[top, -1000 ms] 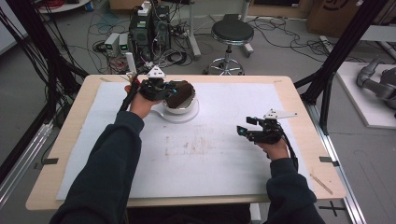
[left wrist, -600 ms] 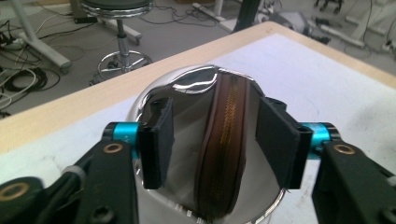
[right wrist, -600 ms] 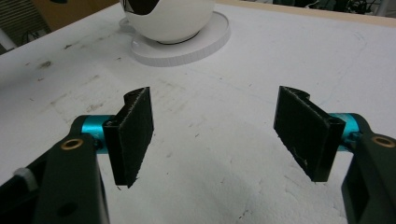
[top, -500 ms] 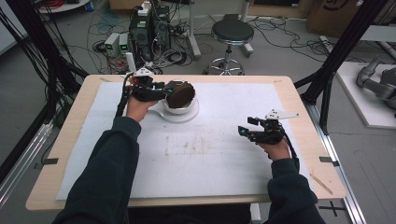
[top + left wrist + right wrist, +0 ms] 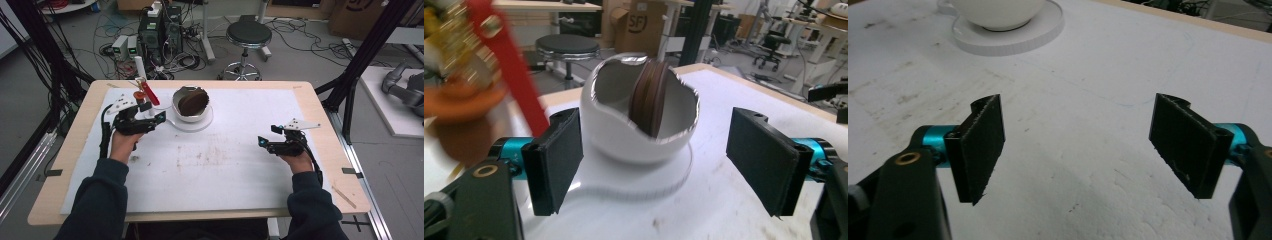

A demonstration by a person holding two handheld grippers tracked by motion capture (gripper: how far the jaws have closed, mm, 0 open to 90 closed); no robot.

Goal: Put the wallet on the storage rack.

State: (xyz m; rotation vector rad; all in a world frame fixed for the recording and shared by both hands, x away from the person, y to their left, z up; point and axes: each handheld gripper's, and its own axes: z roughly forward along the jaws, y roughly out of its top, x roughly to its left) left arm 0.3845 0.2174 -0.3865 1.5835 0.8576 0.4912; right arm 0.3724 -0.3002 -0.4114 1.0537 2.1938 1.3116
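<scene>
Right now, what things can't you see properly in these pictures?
- Red-and-gold thing: too blurred in the left gripper view, too small in the high view.
- Brown disc: lower part hidden by the white cup.
- Cup in the right gripper view: top cut off by the picture's edge.

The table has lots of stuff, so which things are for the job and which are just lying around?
Probably for the job:
white bowl
brown disc standing in it
white saucer underneath
left gripper, open beside the bowl

Just around:
red-handled thing
stool
right gripper, open, idle

Hand-held grippers agape (both empty)
</scene>
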